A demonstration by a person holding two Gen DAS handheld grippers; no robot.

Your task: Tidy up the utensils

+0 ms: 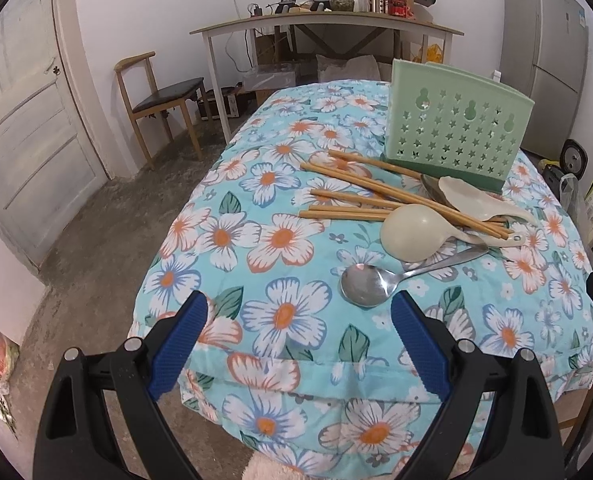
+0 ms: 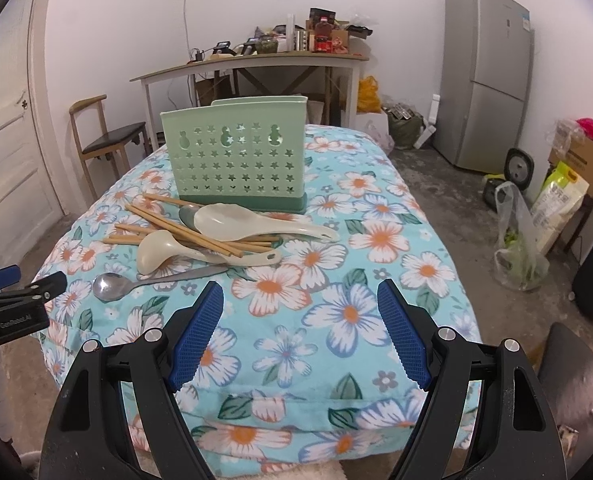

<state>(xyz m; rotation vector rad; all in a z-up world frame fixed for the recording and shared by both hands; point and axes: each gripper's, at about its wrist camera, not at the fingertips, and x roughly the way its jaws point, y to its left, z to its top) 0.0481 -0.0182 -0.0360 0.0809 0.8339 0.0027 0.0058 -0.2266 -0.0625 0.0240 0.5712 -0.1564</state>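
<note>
**Cloth, plastic, wood and steel**

The table [image 2: 376,216] wears a soft, matt quilted cloth printed with flowers. The utensil holder [image 2: 236,160] is pale green plastic, smooth with a dull sheen, pierced with star holes. The chopsticks [image 2: 184,232] look like bare, matt wood or bamboo. The two cream ladles [image 2: 232,222] are smooth, faintly glossy plastic. The metal spoon [image 2: 110,286] is polished and reflective. The fingers [image 2: 200,332] carry blue pads with a fine ribbed texture on matt black plastic arms.

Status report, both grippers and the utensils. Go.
Left gripper open, empty, short of metal spoon. Right gripper open, empty. Chopsticks, ladles piled before green holder, none in yet. Nothing blocking.
</note>
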